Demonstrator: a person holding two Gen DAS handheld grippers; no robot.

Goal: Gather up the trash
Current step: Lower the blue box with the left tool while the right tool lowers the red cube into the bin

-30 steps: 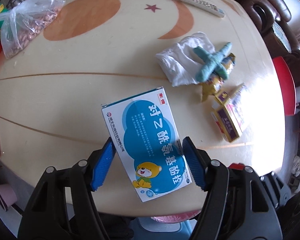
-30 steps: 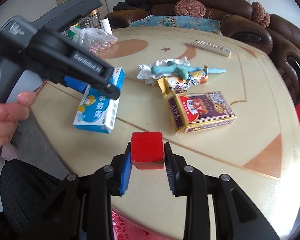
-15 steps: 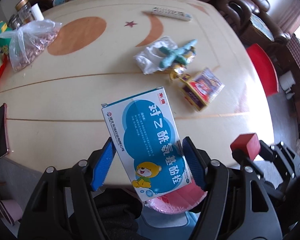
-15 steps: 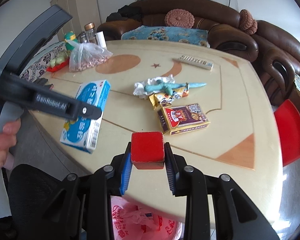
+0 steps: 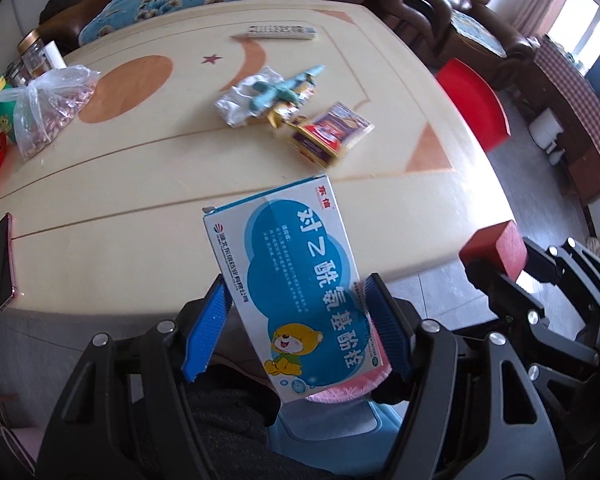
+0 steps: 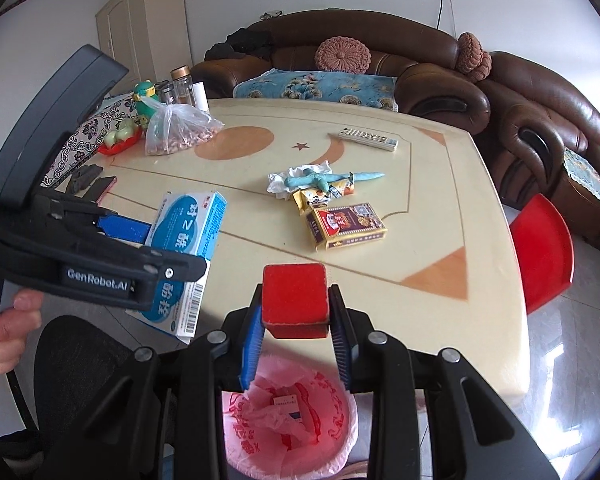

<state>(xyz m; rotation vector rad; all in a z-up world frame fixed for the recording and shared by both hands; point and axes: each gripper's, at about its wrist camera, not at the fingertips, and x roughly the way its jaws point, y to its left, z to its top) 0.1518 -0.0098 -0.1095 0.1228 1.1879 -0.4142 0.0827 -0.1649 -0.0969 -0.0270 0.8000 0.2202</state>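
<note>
Filling mid-frame, the cream table (image 6: 440,208) fronts a brown sofa (image 6: 380,64); left gripper (image 5: 296,332) clamps the blue box (image 5: 300,280), right gripper (image 6: 296,344) a red block (image 6: 294,300), hiding part of the pink-lined bin (image 6: 292,420) below.

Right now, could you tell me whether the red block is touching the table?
Apart: the right wrist view shows the red block clamped in the right tongs, held off the table edge above the bin.

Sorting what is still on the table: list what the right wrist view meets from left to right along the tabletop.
Clear bag of nuts → blue medicine box held in the left gripper → crumpled white wrapper → red and gold box → remote control.
</note>
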